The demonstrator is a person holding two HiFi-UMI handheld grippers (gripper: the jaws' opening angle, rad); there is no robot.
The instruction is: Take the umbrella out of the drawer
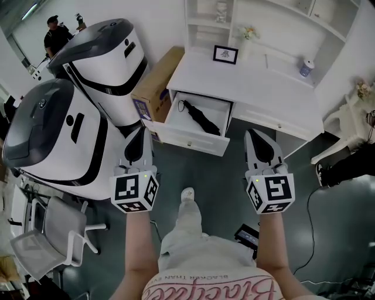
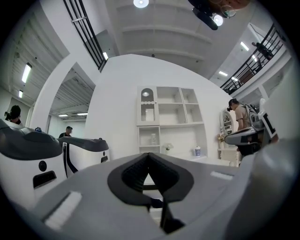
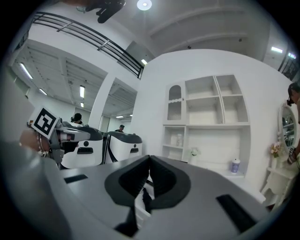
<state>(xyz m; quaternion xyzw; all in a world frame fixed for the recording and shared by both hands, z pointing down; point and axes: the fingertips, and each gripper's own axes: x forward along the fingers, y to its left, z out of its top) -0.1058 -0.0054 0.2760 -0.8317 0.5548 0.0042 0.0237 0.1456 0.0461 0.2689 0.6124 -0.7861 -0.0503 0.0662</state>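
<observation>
head view: approach step, both jaws shut and empty, umbrella waiting in the open drawer

closest to me, my left gripper (image 1: 140,136) and my right gripper (image 1: 255,136) are held out level over the grey floor (image 1: 234,176), well apart from each other. in the left gripper view my jaws meet at the tips with nothing between them. the right gripper view shows the same: pads together, nothing gripped. so i hold nothing on either side.

just beyond my jaw tips is the white drawer (image 1: 190,140), already pulled out of the desk. the black umbrella (image 1: 199,117) lies folded inside it, slanting from the back left corner toward the front right, and nothing sits on top of it. neither gripper touches the drawer or the umbrella. the left one points at the drawer's left front corner and the right one hangs off past its right end.

behind the drawer is the white surface (image 1: 263,82) with a picture frame (image 1: 225,54) and a cup (image 1: 306,68) on it, and shelves (image 1: 275,17) rise above that.

i judge this to be the reach, before any grasp. the next move calls for one pair of jaws to open, tip down over the drawer's front wall and come in across the umbrella's body rather than along it. then they close around its middle and lift it clear without catching the drawer's rim.
</observation>
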